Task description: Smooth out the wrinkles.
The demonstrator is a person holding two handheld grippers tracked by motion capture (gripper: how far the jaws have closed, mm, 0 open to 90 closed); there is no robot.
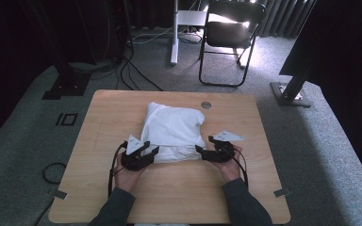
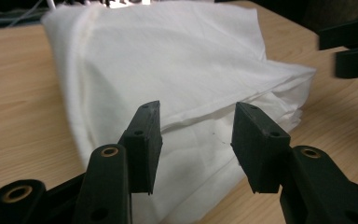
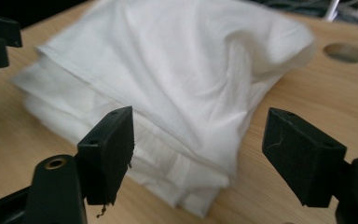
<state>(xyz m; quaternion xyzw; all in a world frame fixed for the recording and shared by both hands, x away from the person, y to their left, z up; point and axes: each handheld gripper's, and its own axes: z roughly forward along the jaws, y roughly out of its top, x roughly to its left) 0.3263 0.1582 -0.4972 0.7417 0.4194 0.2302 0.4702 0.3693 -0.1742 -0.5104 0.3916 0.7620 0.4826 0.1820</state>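
Folded white cloth [image 1: 174, 132], several layers thick, lying flat on a light wooden table [image 1: 99, 141], right between both grippers at the near edge of the fabric. Left gripper [image 1: 146, 153] at the cloth's near left corner, jaws apart and clear of the fabric, nothing pinched; seen from its own camera, the layered edge of the cloth [image 2: 205, 135] just ahead in the gap between the two black jaws. Right gripper [image 1: 203, 151] at the near right corner, jaws spread wide and gripping nothing; from its own camera, the folded corner of the cloth [image 3: 186, 177] just beyond the jaws, closer to one of them, bare wood before the other. Left hand [image 1: 127, 176] and right hand [image 1: 230, 167] behind the grippers, dark sleeves below. Past the cloth, a small round hole [image 1: 206, 105] in the tabletop near its far edge. Farther off, on grey carpet, a black folding chair [image 1: 231, 33] and loose cables [image 1: 136, 77].
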